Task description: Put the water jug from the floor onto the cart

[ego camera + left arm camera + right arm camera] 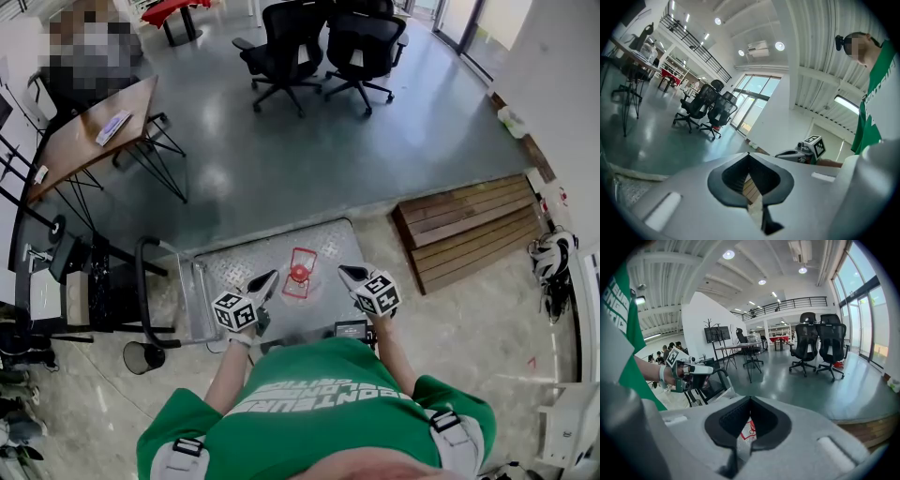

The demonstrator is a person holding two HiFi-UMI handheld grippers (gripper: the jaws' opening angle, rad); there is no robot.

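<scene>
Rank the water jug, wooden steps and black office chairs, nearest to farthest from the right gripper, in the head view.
1. Water jug, on the cart, left of the right gripper.
2. Wooden steps, to its right.
3. Black office chairs, far ahead.

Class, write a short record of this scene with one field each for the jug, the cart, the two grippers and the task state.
Water jug: on the cart deck, red cap up
Cart: metal deck, black handle at the head view's left
Left gripper: fingers shut, empty, left of the jug
Right gripper: fingers shut, empty, right of the jug
Task state: jug already on the cart
</scene>
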